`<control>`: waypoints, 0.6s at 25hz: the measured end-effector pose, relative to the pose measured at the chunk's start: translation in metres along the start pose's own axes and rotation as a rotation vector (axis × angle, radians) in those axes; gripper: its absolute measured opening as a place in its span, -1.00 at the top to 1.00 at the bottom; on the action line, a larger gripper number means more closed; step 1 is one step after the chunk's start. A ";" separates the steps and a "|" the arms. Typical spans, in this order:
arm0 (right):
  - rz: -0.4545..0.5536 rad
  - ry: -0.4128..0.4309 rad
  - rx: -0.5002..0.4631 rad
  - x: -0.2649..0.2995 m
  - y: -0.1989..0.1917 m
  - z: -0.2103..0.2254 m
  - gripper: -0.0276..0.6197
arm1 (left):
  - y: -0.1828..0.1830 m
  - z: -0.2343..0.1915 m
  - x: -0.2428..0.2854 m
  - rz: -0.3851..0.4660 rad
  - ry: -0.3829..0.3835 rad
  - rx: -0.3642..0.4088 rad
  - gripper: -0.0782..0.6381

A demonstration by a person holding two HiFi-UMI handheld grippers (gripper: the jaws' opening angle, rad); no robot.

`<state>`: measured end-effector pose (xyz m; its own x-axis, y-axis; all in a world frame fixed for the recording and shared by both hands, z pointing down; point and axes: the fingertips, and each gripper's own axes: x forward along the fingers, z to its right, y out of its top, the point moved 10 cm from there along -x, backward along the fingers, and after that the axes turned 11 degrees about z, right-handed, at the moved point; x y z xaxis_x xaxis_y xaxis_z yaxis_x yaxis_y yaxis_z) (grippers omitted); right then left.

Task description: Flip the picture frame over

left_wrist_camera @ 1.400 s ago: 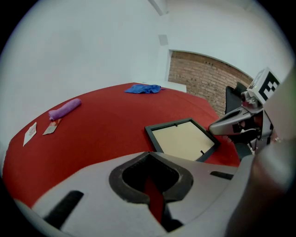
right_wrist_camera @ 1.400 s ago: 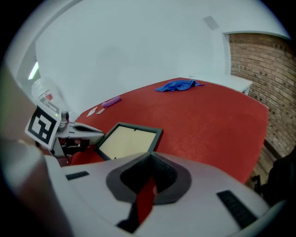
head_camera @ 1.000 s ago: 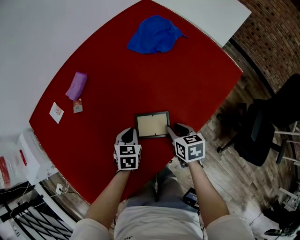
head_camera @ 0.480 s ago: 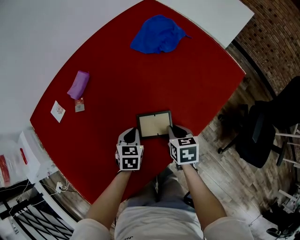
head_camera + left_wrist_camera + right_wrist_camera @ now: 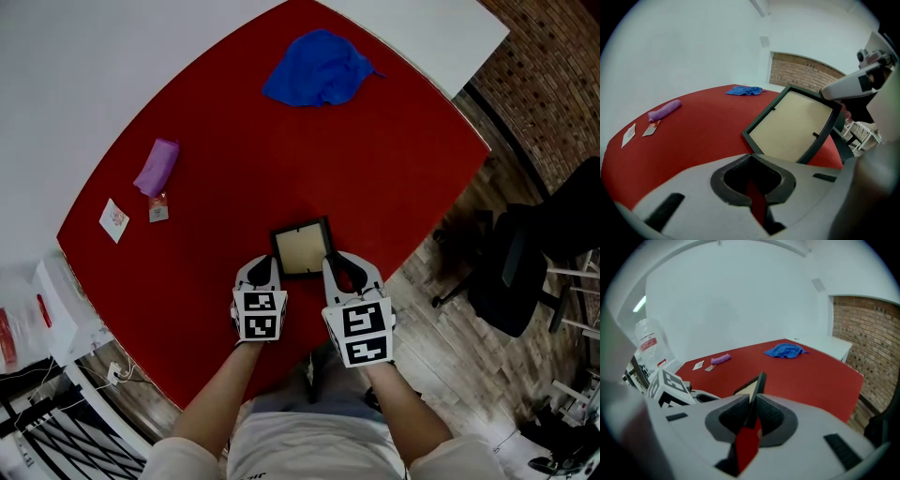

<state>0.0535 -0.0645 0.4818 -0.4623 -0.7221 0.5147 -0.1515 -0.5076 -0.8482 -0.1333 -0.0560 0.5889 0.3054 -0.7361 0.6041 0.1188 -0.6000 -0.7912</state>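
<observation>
Right now my right gripper (image 5: 330, 267) is clamped on the right edge of the picture frame (image 5: 302, 248), near my side of the red table (image 5: 234, 169). The frame is tilted, its right side lifted and its left side low by the cloth. My left gripper (image 5: 260, 272) sits just beside the frame's near left corner without touching it, jaws drawn together with nothing between them.

From the left gripper view the frame's tan panel (image 5: 792, 126) faces me. The right gripper view shows only the thin black edge (image 5: 757, 383) running into my jaws. Farther off lie a blue cloth (image 5: 317, 70), a purple roll (image 5: 157, 167) and two small packets (image 5: 114, 220). Only the right gripper view shows a clear bottle (image 5: 647, 345) with a red label; I cannot tell its contents.
</observation>
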 end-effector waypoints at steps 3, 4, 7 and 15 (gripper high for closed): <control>0.032 0.026 -0.028 -0.004 0.011 -0.015 0.77 | 0.000 -0.001 0.000 0.005 -0.003 -0.009 0.77; 0.039 0.032 -0.032 -0.005 0.013 -0.019 0.78 | -0.001 -0.002 0.000 0.009 -0.004 -0.012 0.77; 0.050 0.051 -0.035 -0.006 0.018 -0.028 0.79 | -0.001 -0.005 -0.003 0.022 -0.008 -0.032 0.77; 0.077 0.136 -0.043 -0.004 0.032 -0.060 0.80 | -0.001 -0.009 -0.007 0.040 -0.050 -0.064 0.77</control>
<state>-0.0025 -0.0496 0.4455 -0.5879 -0.6861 0.4286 -0.1468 -0.4305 -0.8906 -0.1444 -0.0533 0.5860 0.3560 -0.7444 0.5649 0.0448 -0.5902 -0.8060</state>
